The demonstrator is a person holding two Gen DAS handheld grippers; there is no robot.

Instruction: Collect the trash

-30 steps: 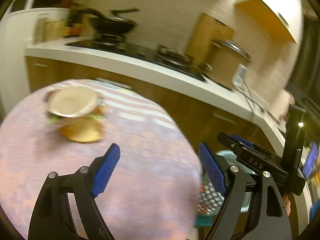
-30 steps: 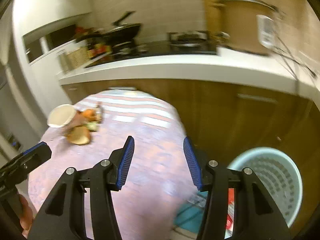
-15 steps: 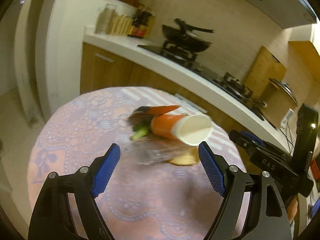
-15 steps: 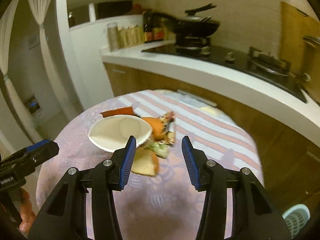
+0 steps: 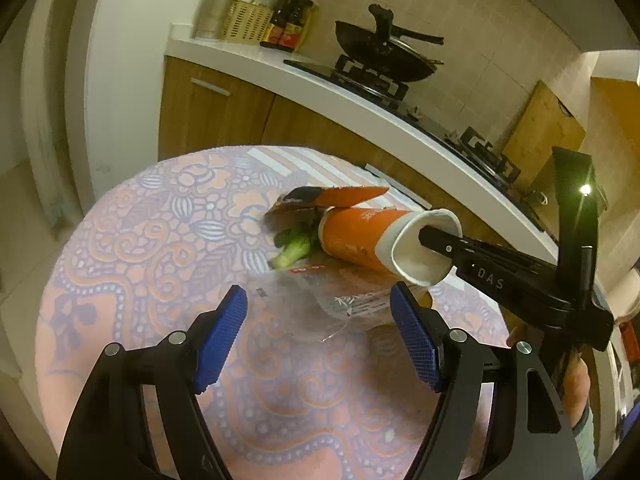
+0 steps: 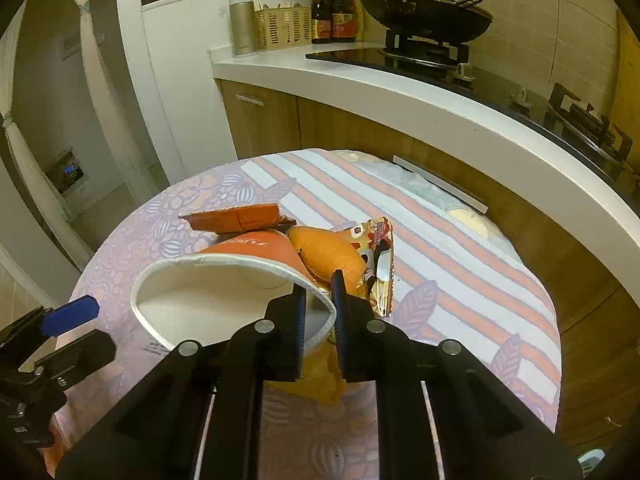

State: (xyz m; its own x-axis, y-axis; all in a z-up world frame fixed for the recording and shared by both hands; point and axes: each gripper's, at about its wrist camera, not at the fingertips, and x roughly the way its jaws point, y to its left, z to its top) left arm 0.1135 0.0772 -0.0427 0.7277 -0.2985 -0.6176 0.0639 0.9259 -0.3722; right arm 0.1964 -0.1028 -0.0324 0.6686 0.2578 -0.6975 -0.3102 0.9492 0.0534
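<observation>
An orange paper cup (image 5: 360, 236) lies on its side in a trash pile on the round table (image 5: 140, 240). My right gripper (image 6: 320, 304) is closing, with its jaws pinching the cup's white rim (image 6: 208, 292): one finger inside, one outside. Around the cup lie an orange wrapper (image 5: 344, 196), a green vegetable scrap (image 5: 292, 248), an orange peel (image 6: 328, 252) and a shiny snack packet (image 6: 380, 256). My left gripper (image 5: 318, 336) is closing slowly but still wide. It hovers just short of a clear plastic wrapper (image 5: 344, 300) without touching it.
A white kitchen counter (image 6: 400, 92) curves behind the table, with wooden cabinets below. On it stand a wok on a stove (image 6: 424, 12), a basket and bottles. A pale bin's rim (image 6: 592, 458) shows at the floor, bottom right.
Both grippers swung from the bin side towards the trash pile and came close to it. The right jaws went from open to closed on the cup's rim. The left jaws narrowed slightly.
</observation>
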